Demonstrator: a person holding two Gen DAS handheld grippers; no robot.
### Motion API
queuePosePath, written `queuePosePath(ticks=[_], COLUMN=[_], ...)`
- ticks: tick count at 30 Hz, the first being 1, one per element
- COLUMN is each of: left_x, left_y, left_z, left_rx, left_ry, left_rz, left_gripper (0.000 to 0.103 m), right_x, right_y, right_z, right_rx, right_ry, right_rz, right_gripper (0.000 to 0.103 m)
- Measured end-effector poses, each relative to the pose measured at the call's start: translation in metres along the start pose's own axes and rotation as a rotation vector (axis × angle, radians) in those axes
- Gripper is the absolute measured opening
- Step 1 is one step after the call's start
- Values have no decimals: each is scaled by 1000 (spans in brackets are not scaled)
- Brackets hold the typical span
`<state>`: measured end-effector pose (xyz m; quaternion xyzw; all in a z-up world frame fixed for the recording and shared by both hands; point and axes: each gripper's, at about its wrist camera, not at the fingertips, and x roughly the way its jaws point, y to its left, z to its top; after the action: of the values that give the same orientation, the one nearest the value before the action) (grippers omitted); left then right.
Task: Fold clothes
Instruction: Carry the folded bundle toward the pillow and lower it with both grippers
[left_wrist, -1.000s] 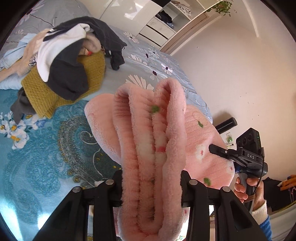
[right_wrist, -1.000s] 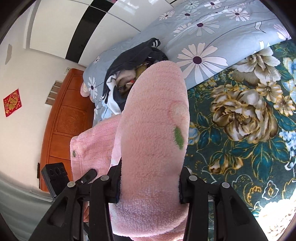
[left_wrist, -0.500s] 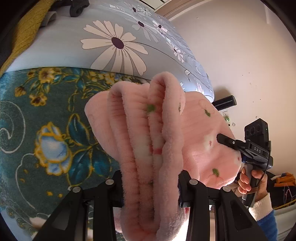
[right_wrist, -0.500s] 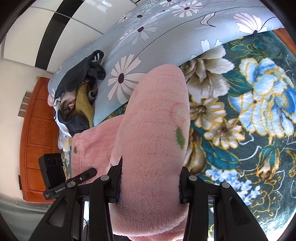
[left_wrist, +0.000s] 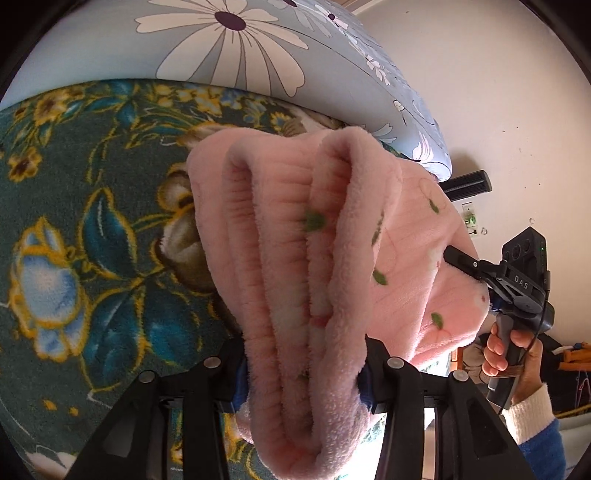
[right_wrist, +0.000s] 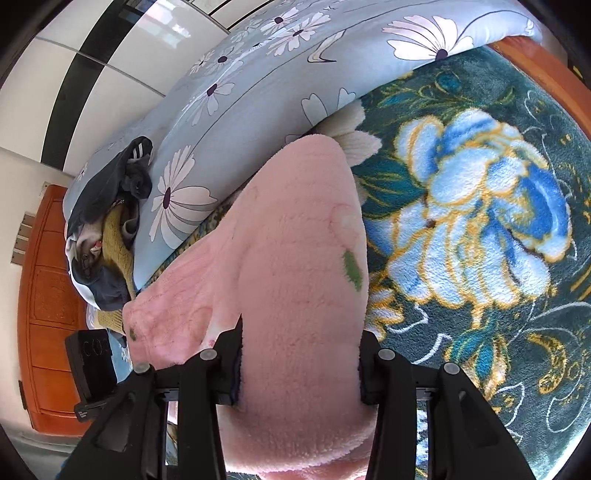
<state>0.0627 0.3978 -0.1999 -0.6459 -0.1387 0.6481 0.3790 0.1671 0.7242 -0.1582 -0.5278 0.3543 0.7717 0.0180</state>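
Fleece is filling both sets of jaws: the pink garment (left_wrist: 303, 280) is bunching in several thick folds between the fingers of the left gripper (left_wrist: 306, 373), which is clamping it, while the right gripper (right_wrist: 299, 365) is pinching another rounded fold of it. The cloth is hanging between the two tools above the dark green floral blanket (right_wrist: 480, 229), beside the pale blue daisy-print quilt (left_wrist: 258, 55)

Right gripper (right_wrist: 299, 365) jaws clamped on folded pink fleece garment (right_wrist: 295, 266), held above dark green floral blanket (right_wrist: 480, 229) on the bed, light-blue daisy duvet (right_wrist: 236, 110) behind, heap of dark and mustard clothes (right_wrist: 107, 229) near bed's far-left edge, other gripper (right_wrist: 92, 365) at lower left.
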Motion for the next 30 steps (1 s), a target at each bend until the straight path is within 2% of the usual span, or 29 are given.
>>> queuePosePath(ticks=[2, 6, 8, 10, 13, 16, 19, 23, 25, 27, 30], left_x=[-8, -29, -41, -57, -56, -55, -55, -29, -18, -12, -2], left_y=[2, 6, 10, 8, -24, -55, -86, -114, -112, -100, -86], left_z=[0, 0, 2, 1, 2, 4, 5, -5, -11, -13, -15], left_rx=[7, 7, -4, 4, 115, 226, 338, 532, 586, 583, 573], left_ry=[4, -9, -27, -71, -127, -183, -239, -238, -250, -236, -213], left_rz=[4, 21, 27, 92, 127, 162, 197, 308, 397, 406, 416], left_gripper=[50, 53, 54, 54, 54, 54, 54, 54, 54, 53, 53], right_x=[-1, -13, -24, -40, -59, -67, -60, -33, -23, -16, -19], right_y=[-4, -13, -20, -29, -30, -8, 24, 64, 74, 67, 38], right_z=[-2, -5, -7, -11, -18, -27, -35, -54, -67, -76, -81], right_rx=[3, 19, 43, 74, 85, 8, -94, -237, -333, -389, -335], right_ry=[14, 21, -5, -56, -145, -218, -238, -206, -176, -153, -171], right_rz=[-5, -27, -43, -69, -153, -196, -199, -225, -236, -272, -289], right_gripper=[52, 54, 54, 54, 54, 54, 54, 54, 54, 54, 54])
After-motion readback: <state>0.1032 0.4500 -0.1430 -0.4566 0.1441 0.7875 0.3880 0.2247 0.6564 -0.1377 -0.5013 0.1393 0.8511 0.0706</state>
